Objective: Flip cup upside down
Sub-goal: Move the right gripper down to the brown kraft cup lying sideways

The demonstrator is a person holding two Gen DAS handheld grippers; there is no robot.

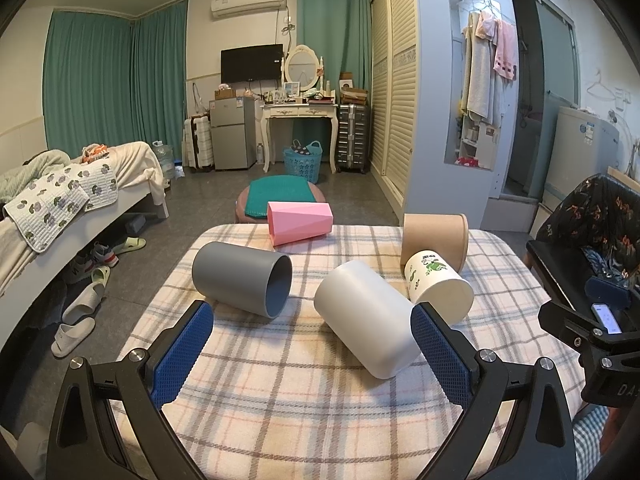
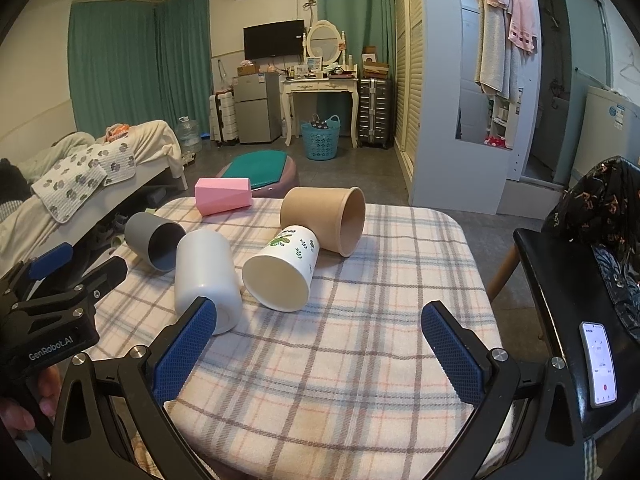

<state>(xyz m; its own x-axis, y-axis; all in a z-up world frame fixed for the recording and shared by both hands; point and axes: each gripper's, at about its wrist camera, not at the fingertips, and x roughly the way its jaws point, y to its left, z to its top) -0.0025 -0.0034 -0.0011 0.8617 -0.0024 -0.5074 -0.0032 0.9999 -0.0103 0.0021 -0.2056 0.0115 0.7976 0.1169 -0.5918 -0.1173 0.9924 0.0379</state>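
Note:
Several cups lie on their sides on the plaid-covered table: a grey cup, a white plastic cup, a printed paper cup, a brown paper cup and a pink faceted cup. My left gripper is open and empty, just short of the grey and white cups. My right gripper is open and empty, near the white cup and printed cup. The grey cup, brown cup and pink cup lie beyond. The left gripper shows at left.
A black chair with a phone on it stands right of the table. A bed is at left with slippers on the floor. A round stool stands beyond the table's far edge.

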